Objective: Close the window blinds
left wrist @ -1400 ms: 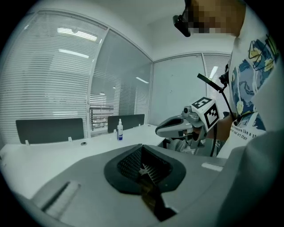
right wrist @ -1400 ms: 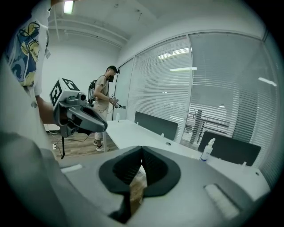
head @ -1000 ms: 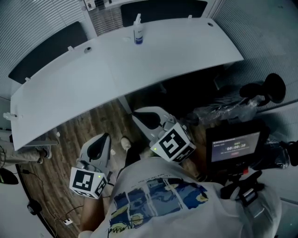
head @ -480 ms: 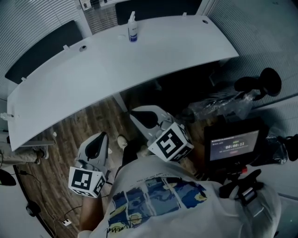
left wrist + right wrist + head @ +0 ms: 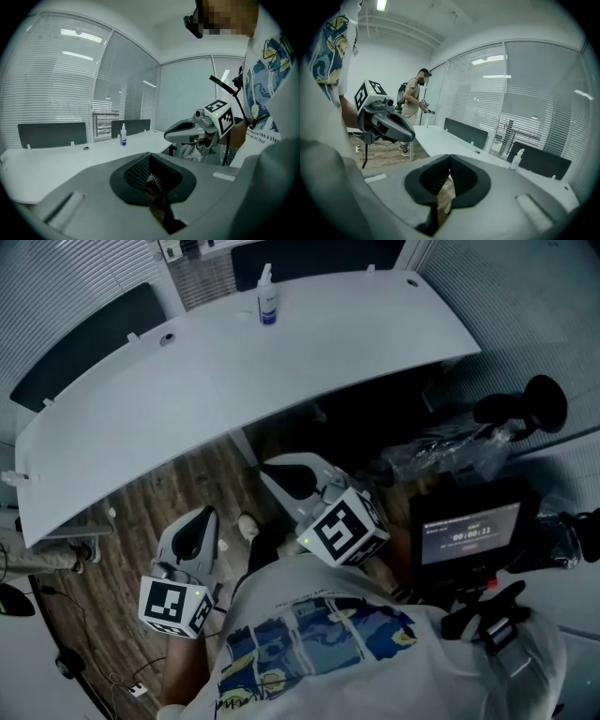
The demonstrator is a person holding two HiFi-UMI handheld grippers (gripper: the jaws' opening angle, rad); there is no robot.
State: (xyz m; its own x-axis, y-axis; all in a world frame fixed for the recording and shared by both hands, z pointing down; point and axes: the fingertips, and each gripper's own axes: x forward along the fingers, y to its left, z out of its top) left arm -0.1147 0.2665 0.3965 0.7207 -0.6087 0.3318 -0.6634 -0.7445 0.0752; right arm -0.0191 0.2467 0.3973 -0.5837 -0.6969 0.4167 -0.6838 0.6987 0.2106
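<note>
Slatted window blinds [image 5: 47,89] hang behind glass beyond the desk, and they cover the panes [image 5: 534,103] in the right gripper view too. In the head view they show at the top left [image 5: 56,277] and top right [image 5: 534,306]. My left gripper [image 5: 202,519] is held low near my waist, above the wooden floor, short of the desk edge. Its jaws [image 5: 151,177] are shut with nothing between them. My right gripper [image 5: 281,472] hangs beside it, a little further forward, jaws [image 5: 449,176] shut and empty. Both are far from the blinds.
A long curved white desk [image 5: 281,362] stands between me and the blinds, with a spray bottle [image 5: 268,301] and dark divider panels [image 5: 84,343] at its far edge. A screen on a rig [image 5: 469,535] sits at my right. Another person [image 5: 412,108] stands far off.
The head view has tipped slightly, so the desk sits a little higher in the picture. Both grippers stay where they were, jaws unchanged.
</note>
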